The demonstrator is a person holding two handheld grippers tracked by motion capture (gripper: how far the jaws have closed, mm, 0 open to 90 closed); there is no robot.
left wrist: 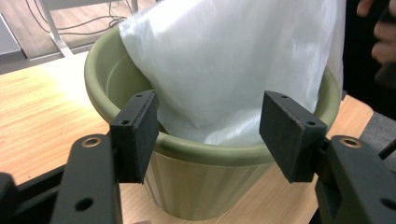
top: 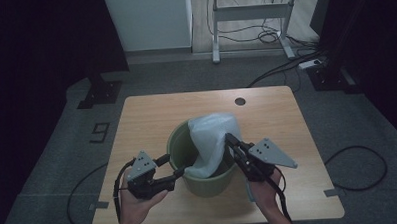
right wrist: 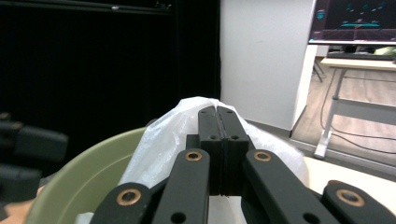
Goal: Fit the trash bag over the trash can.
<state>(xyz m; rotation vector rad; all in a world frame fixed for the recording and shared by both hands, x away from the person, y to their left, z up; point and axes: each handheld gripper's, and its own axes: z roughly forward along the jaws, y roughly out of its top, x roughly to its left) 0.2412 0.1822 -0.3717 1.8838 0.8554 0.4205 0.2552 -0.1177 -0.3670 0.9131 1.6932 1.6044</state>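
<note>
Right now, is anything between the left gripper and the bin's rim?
Nothing visible. The left gripper stands open just short of the green bin rim, with the white bag hanging inside behind it.

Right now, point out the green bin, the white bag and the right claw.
green bin [left wrist: 215, 154]: left gripper view, on its near rim.
white bag [top: 212, 136]: high view, on its draped middle.
right claw [right wrist: 218, 112]: right gripper view, at the tips, pressed together on the bag.

The bucket [top: 209, 184] was olive green, with faint upright ribbing on its outer wall. The bag [top: 212, 136] in it was translucent white. The desk [top: 147, 124] showed pale wood grain. Both tools were black, each topped by a grey plate.
</note>
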